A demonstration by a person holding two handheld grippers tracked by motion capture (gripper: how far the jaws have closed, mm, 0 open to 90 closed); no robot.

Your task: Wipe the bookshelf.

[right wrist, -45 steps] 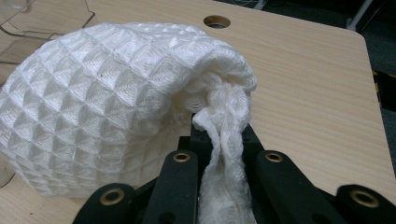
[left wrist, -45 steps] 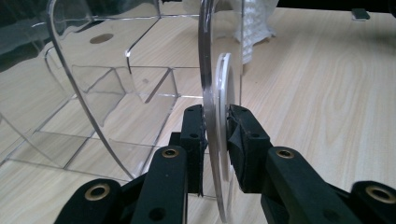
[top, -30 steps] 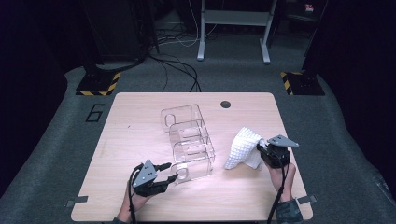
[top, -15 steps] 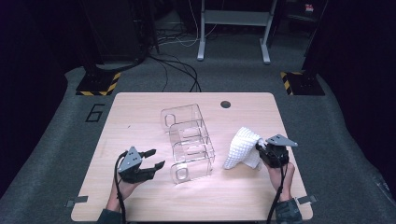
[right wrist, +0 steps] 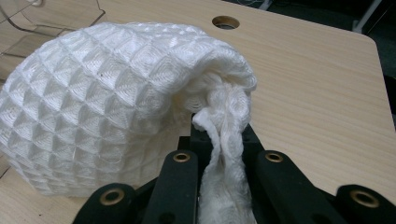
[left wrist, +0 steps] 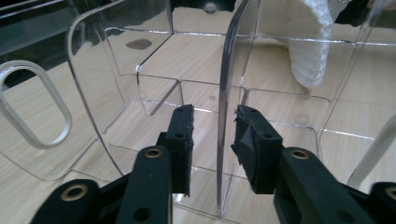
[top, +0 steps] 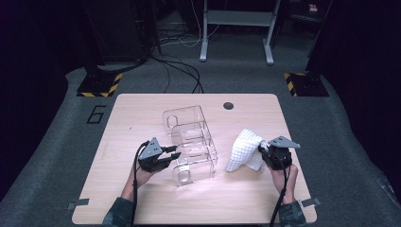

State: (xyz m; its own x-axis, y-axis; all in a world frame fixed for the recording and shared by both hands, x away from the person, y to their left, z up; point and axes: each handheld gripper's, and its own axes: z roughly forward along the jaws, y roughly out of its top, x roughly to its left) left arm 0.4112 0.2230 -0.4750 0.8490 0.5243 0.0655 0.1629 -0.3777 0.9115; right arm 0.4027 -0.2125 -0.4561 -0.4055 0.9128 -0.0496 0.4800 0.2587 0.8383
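The clear rack stands mid-surface, with the cloth just beside it on the right. The left gripper is set at the rack's near-left edge, and in the left gripper view one upright clear wall is seen between the jaws. The jaws have just been closing around it; a gap is left on both sides, so the wall is not yet pinched, though glare makes the pane's edge hard to read. The right gripper is clenched on a bunched fold of the cloth, as seen in the right gripper view.

Risks from here: the thin, slick wall could slip from the pads or be levered sideways if the grip is taken off-centre, tipping or skidding the light rack. If the cloth is pushed against an unsteadied rack, it could be shoved across the surface. The small pinched fold could also pull free once the cloth is dragged.
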